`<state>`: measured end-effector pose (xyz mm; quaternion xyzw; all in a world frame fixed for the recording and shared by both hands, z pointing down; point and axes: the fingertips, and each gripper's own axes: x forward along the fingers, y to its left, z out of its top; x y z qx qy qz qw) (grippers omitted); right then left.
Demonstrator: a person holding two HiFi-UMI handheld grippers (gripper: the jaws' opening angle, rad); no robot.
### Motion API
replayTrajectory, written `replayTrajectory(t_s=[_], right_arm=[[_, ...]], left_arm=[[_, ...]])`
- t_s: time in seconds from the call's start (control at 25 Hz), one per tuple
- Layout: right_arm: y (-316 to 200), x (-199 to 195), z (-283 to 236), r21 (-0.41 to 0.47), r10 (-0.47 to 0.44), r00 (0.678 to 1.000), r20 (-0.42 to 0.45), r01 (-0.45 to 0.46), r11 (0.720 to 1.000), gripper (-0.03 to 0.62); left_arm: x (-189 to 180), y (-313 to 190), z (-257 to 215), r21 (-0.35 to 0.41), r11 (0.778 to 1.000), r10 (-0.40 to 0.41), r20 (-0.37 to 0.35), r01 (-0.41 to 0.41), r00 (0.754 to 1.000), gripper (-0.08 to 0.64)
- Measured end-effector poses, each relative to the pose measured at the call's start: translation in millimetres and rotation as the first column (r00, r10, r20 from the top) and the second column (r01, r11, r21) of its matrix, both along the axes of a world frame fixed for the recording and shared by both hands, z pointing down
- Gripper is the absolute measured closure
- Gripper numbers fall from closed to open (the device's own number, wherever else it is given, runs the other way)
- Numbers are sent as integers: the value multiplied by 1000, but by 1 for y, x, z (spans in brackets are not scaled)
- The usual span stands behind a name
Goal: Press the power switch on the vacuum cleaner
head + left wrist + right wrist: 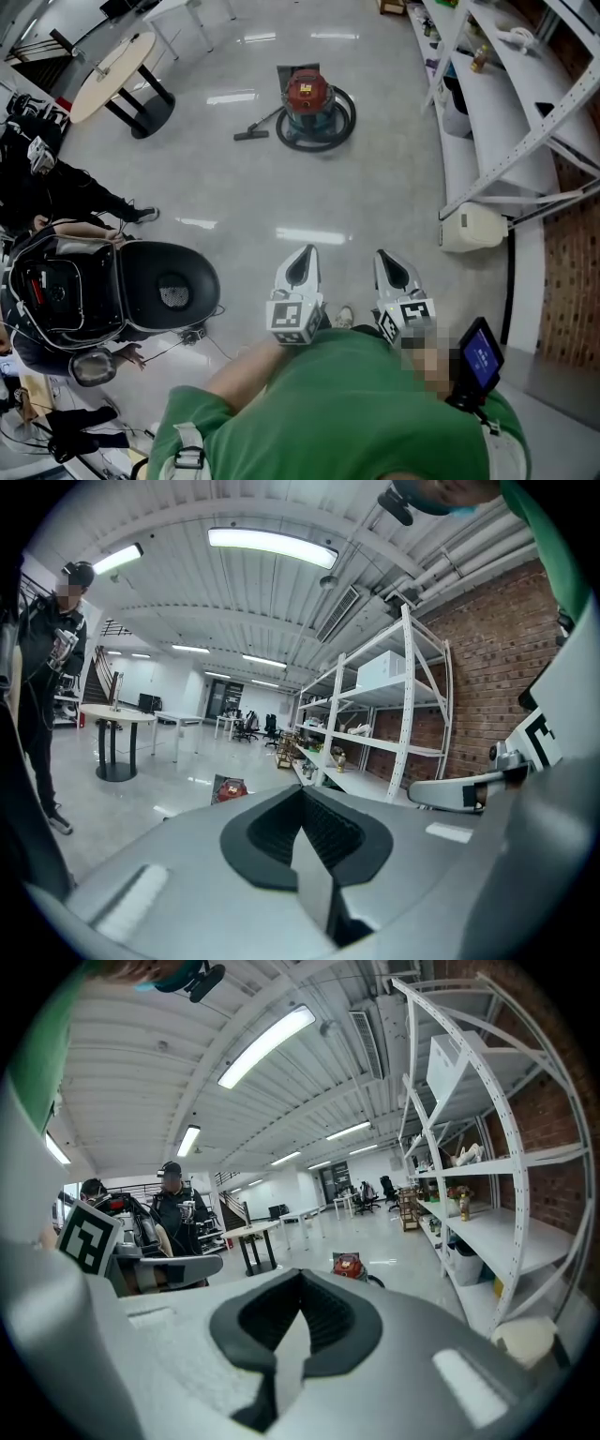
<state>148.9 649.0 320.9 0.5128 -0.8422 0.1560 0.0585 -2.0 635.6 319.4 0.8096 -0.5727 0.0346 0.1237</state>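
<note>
Left claw (305, 253) and right claw (387, 257) are closed, empty. The vacuum (307, 101), far across the floor (272, 187), looks heavy and rigid: poke its switch with closed tips.

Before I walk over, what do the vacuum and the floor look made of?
Vacuum: red lid likely plastic, by its rounded moulded shape; teal drum unclear. Floor: polished grey, perhaps epoxy or sealed concrete; it mirrors the ceiling lights.

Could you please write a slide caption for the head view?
Left gripper and right gripper, shut and empty, face the distant red vacuum cleaner.
</note>
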Motion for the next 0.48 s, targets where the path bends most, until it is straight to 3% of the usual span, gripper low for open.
replayTrajectory(t_s=[0.48], right_arm=[[-61,-5,8,-23,14,1000,-2,-14,1000,591]], left_arm=[[0,-65,12,-16,1000,11,-14,-11,1000,552]])
